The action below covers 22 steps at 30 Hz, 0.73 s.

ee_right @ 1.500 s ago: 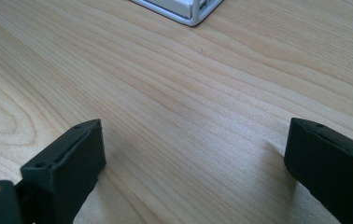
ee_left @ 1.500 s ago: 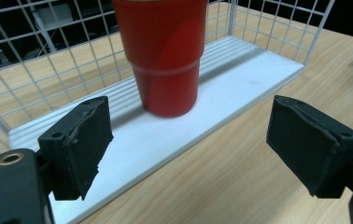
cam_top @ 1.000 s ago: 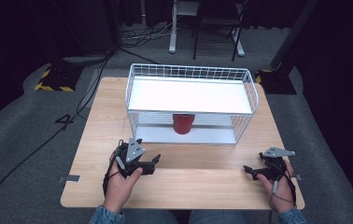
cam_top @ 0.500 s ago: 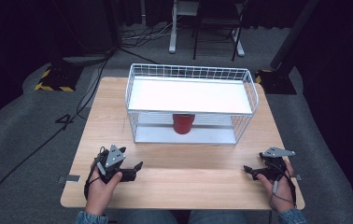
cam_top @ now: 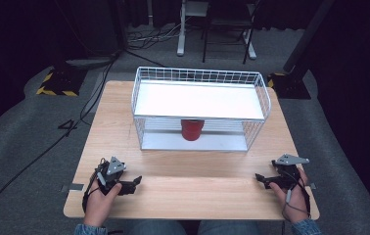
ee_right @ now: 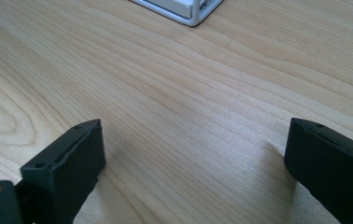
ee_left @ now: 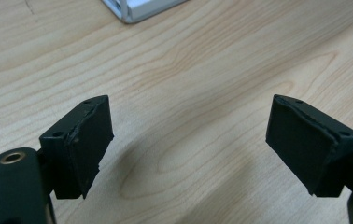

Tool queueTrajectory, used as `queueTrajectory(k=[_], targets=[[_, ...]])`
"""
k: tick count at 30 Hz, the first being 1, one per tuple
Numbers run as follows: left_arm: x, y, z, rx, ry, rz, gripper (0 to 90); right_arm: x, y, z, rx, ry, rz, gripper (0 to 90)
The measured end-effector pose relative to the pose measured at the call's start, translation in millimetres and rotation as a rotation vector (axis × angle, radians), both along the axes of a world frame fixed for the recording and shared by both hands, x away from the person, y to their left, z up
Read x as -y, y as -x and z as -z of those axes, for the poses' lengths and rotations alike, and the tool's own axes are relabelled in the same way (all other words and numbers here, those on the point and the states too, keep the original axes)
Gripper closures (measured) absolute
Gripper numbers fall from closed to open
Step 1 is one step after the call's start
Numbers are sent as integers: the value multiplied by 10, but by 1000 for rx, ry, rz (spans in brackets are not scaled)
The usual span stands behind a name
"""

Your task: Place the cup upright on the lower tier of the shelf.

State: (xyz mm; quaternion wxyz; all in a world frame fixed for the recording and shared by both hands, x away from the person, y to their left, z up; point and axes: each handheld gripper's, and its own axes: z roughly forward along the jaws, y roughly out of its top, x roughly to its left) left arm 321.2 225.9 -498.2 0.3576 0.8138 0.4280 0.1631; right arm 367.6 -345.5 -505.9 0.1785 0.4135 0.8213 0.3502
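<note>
Red cup [cam_top: 192,129] stands upright on the lower shelf of the white wire rack [cam_top: 200,110], roughly mid-width, tucked beneath the solid white upper shelf [cam_top: 197,100]; that shelf covers it from above, so any reach looks as though it must come through the open front, which faces the person. Rack sits square on the far half of the bench [cam_top: 124,117], leaving the near half bare as working room. Left tongs [cam_top: 133,184] rest low at the near left of the bench, held in the left hand [cam_top: 100,200]; in the left gripper view the jaws stand wide apart with nothing but wood grain between them. Right tongs [cam_top: 260,178] rest at the near right, likewise spread and empty in the right gripper view, a rack corner [ee_right: 191,17] just ahead. Both are well apart from the cup, flanking the rack symmetrically: reads as a neutral parked posture, neither side committed.
</note>
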Motion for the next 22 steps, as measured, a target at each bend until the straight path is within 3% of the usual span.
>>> queueTrajectory(k=[3,5,6,10,22], targets=[[5,0,16,-17,-14,13,152,0,0,0,0,0,0,57],[17,-5,43,-36,-52,49,153,0,0,0,0,0,0,56],[20,-6,54,-26,-61,58,153,0,0,0,0,0,0,57],[18,-2,69,-24,-42,66,147,0,0,0,0,0,0,57],[11,-21,76,-28,-53,43,88,0,1,0,0,0,0,57]])
